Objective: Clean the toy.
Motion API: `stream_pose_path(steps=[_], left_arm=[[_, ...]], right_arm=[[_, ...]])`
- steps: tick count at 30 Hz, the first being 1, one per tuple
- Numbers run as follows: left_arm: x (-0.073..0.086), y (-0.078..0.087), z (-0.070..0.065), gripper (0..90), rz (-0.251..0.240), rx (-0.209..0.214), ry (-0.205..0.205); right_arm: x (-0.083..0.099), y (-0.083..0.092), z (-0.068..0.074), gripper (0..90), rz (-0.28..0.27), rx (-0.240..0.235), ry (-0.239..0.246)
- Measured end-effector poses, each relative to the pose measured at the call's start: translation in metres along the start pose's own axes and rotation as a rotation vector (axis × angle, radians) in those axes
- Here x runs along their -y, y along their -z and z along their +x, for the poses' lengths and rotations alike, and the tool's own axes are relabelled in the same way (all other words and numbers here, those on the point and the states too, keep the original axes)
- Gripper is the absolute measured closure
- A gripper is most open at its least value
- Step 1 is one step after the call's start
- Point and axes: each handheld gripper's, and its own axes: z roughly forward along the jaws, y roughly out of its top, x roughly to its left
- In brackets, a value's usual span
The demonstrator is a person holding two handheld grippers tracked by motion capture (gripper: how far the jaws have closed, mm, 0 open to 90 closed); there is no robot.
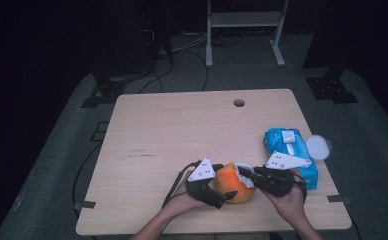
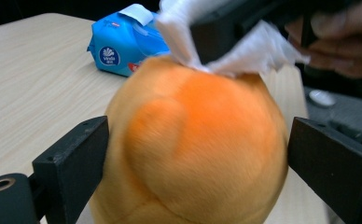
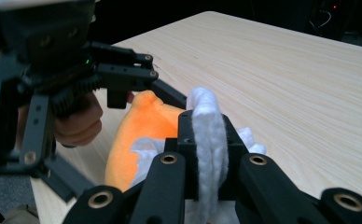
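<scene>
A: Left gripper (image 1: 221,196): jaws spread wide, one on each side of the orange plush ball (image 1: 234,182). In the left gripper view a thin gap shows at the right jaw; the left jaw sits at the fabric's edge. I cannot tell if it presses. Entry: spread around the ball, no firm pinch.

B: Right gripper (image 1: 246,172)?

A: Jaws pressed together on a white tissue (image 3: 210,140). The right gripper view shows the sheet folded upright between the two pads, the rest bunched below against the ball's top.

B: Counts, nearest first.

A: Two grippers, two hands. One plush ball, at the near edge of the table (image 1: 182,130), between the grippers, resting on the wood. One tissue. Beyond, at the right edge: one blue tissue pack (image 1: 288,150), with one white round lid (image 1: 318,147) just beside it. One round hole (image 1: 239,103) near the far edge.

B: Hand poses?

A: Left hand (image 1: 184,200) comes in from the bottom, palm under the gripper body, gripper pointed right toward the ball. Right hand (image 1: 288,197) comes in from the bottom right, gripper pointed left and angled down onto the ball's upper side. The two grippers face each other across the ball, tips close.

B: Floor?

A: Dark cables (image 1: 182,60) and a white frame's legs (image 1: 244,35) beyond the table.
</scene>
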Motion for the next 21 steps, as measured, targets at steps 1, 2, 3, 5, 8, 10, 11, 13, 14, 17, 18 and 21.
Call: stream_pose_path(steps=[1, 2, 3, 5, 8, 10, 11, 13, 14, 17, 18, 21], left_arm=[[0.001, -0.001, -0.001, 6.7, 0.001, -0.005, -0.004], [0.001, -0.003, -0.002, 7.2, 0.007, -0.006, -0.002], [0.001, -0.003, -0.003, 10.2, 0.015, -0.016, -0.002], [-0.002, 0.0, -0.004, 20.7, 0.031, -0.038, 0.013], [-0.011, 0.008, -0.005, 31.3, 0.033, -0.063, 0.006], [-0.019, 0.014, -0.008, 32.6, 0.022, -0.085, -0.002], [-0.022, 0.016, -0.01, 32.8, 0.03, -0.099, -0.011], [-0.023, 0.014, -0.014, 32.5, 0.057, -0.129, -0.02], [-0.02, 0.011, -0.015, 32.2, 0.077, -0.138, -0.015], [-0.014, 0.008, -0.01, 30.9, 0.07, -0.12, 0.021], [-0.013, 0.008, -0.01, 30.1, 0.069, -0.119, 0.024], [-0.012, 0.006, -0.011, 20.3, 0.067, -0.063, 0.014]], right_arm=[[0.0, 0.0, -0.001, 83.0, -0.001, 0.0, -0.003], [0.0, -0.001, -0.002, 83.0, -0.003, 0.0, -0.007], [0.001, -0.001, -0.004, 82.9, -0.003, 0.001, -0.015], [0.0, -0.002, -0.006, 83.0, -0.007, -0.008, -0.041], [-0.006, -0.002, -0.002, 83.5, -0.025, -0.024, -0.055], [-0.015, -0.001, 0.007, 83.6, -0.054, -0.05, -0.032], [-0.019, -0.001, 0.013, 83.6, -0.064, -0.066, -0.019], [-0.023, -0.006, 0.022, 83.3, -0.057, -0.084, 0.012], [-0.022, -0.009, 0.024, 83.2, -0.043, -0.069, 0.032], [-0.011, -0.016, 0.01, 82.8, -0.022, -0.041, 0.003], [-0.009, -0.015, 0.005, 82.5, -0.024, -0.031, -0.011], [-0.005, -0.003, -0.012, 83.4, -0.032, 0.044, -0.049]])
